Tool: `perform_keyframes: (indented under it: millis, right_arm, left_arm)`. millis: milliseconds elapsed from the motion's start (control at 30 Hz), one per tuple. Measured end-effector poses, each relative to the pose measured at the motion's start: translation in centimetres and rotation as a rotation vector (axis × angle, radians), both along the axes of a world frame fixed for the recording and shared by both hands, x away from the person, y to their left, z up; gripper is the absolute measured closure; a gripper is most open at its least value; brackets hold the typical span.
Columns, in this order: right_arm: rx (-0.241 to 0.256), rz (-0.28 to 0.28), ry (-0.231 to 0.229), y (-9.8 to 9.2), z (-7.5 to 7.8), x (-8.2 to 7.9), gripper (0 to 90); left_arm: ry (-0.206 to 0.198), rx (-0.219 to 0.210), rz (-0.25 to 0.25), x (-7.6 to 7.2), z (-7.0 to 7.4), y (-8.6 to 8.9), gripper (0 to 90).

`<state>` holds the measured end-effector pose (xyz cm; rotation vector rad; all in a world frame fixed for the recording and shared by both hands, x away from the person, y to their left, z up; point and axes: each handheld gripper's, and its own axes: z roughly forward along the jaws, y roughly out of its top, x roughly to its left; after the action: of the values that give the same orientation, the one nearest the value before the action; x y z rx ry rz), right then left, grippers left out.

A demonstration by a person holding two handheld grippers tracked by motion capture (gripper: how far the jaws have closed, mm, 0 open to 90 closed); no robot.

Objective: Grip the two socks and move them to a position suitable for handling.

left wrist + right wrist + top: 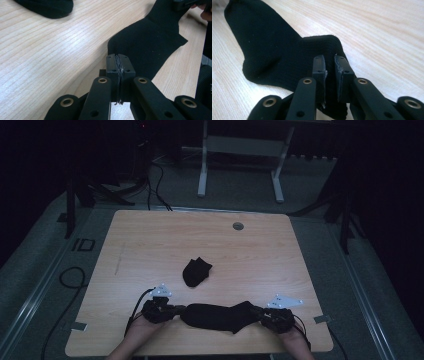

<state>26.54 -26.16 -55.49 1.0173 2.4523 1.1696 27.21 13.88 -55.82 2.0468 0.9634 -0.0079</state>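
A long black sock (pixel 220 316) lies stretched along the table's front edge between my two grippers. My left gripper (pixel 179 310) is at its left end. In the left gripper view that gripper (pixel 120 56) has its pads pressed together on the edge of the sock (pixel 147 45). My right gripper (pixel 256 312) holds the other end. In the right gripper view its jaws (pixel 329 58) stand a little apart with the sock's thick fabric (pixel 274 50) between them. A second black sock (pixel 196 271), folded small, lies at mid-table.
The wooden table (pixel 150 240) has a round grommet hole (pixel 238 226) near its far edge. Cables run across the floor at the left and behind. A white desk frame (pixel 202 170) stands on the floor beyond the table. The second sock (pixel 47 7) shows far off in the left gripper view.
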Motion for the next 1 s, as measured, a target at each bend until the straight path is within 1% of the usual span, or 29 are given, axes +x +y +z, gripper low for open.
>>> perform_keyframes:
  millis: [33, 67, 100, 167, 200, 233, 300, 333, 367, 400, 433, 467, 500, 533, 567, 600, 667, 733, 767, 800, 833, 933, 1000]
  right_arm:
    - [-0.001, 0.0, 0.009, 0.0, -0.1, 0.0, 77.9]
    - [-0.002, 0.003, 0.019, 0.0, -0.1, 0.1, 75.5]
    - [-0.005, 0.003, 0.027, -0.1, -0.1, 0.1, 73.3]
    - [-0.003, 0.006, 0.036, -0.2, 0.0, 0.2, 68.3]
    - [-0.005, 0.003, 0.035, -0.2, 0.1, 0.2, 64.9]
    - [0.0, -0.001, 0.03, -0.4, 0.3, 0.2, 63.4]
    - [0.005, -0.01, 0.018, -0.7, 0.7, 0.2, 60.9]
    - [0.009, -0.017, 0.01, -0.9, 1.0, 0.2, 61.1]
    - [0.009, -0.017, 0.01, -0.9, 1.0, 0.2, 61.1]
    - [0.012, -0.021, 0.003, -1.0, 1.2, 0.2, 60.6]
    - [0.02, -0.034, -0.007, -1.3, 1.7, 0.3, 64.7]
    - [0.019, -0.035, -0.018, -1.3, 1.9, 0.3, 66.1]
    - [0.013, -0.036, -0.026, -1.2, 2.0, 0.4, 73.1]
    - [0.006, -0.04, -0.033, -1.2, 2.1, 0.4, 82.7]
    - [0.004, -0.051, -0.053, -1.1, 2.2, 0.4, 89.1]
    - [0.011, -0.049, -0.053, -0.9, 2.2, 0.4, 89.9]
    - [0.0, -0.03, -0.055, -0.4, 2.1, 0.5, 90.0]
    - [-0.014, -0.005, -0.053, 0.2, 1.7, 0.6, 90.0]
    - [-0.014, -0.005, -0.053, 0.2, 1.7, 0.6, 90.0]
    - [-0.02, 0.005, -0.051, 0.4, 1.6, 0.6, 90.0]
    - [-0.03, 0.021, -0.045, 0.8, 1.2, 0.7, 90.0]
    - [-0.046, 0.037, -0.035, 1.2, 0.6, 0.8, 90.0]
    - [-0.059, 0.043, -0.028, 1.2, 0.1, 0.8, 90.0]
  left_arm:
    - [0.007, -0.005, 0.001, 0.1, 0.0, 0.1, 88.8]
    - [0.007, -0.008, 0.002, 0.1, -0.1, 0.1, 88.8]
    - [0.004, 0.0, 0.006, 0.1, -0.1, 0.2, 88.8]
    - [0.013, -0.007, 0.01, 0.1, -0.2, 0.3, 88.7]
    - [0.012, -0.009, 0.012, 0.1, -0.2, 0.4, 88.4]
    - [0.007, -0.008, 0.024, 0.1, -0.1, 0.5, 87.3]
    - [0.007, -0.035, 0.024, 0.1, 0.1, 1.0, 85.1]
    - [0.002, -0.035, 0.029, 0.1, 0.2, 1.1, 79.4]
    - [0.002, -0.035, 0.029, 0.1, 0.2, 1.1, 74.6]
    - [-0.037, -0.023, 0.056, -0.2, 0.7, 1.3, 74.6]
    - [-0.05, -0.024, 0.07, -0.2, 0.9, 1.4, 69.5]
    - [-0.065, -0.022, 0.089, -0.3, 1.2, 1.5, 65.7]
    - [-0.079, -0.018, 0.093, -0.4, 1.3, 1.6, 65.7]
    - [-0.1, -0.02, 0.082, -0.6, 1.6, 1.5, 71.3]
    - [-0.109, -0.023, 0.072, -0.8, 1.8, 1.4, 76.4]
    - [-0.118, -0.028, 0.057, -0.9, 1.9, 1.2, 83.0]
    - [-0.127, -0.007, 0.023, -1.2, 1.7, 0.4, 89.6]
    - [-0.114, 0.006, -0.017, -1.2, 1.3, -0.4, 89.9]
    - [-0.114, 0.006, -0.017, -1.2, 1.3, -0.4, 90.0]
    - [-0.1, 0.019, -0.034, -1.3, 0.9, -0.9, 90.0]
    - [-0.09, 0.019, -0.043, -1.2, 0.8, -1.0, 90.0]
    - [-0.072, 0.04, -0.054, -1.0, 0.2, -1.3, 90.0]
    - [-0.057, 0.055, -0.046, -0.7, -0.3, -1.2, 90.0]
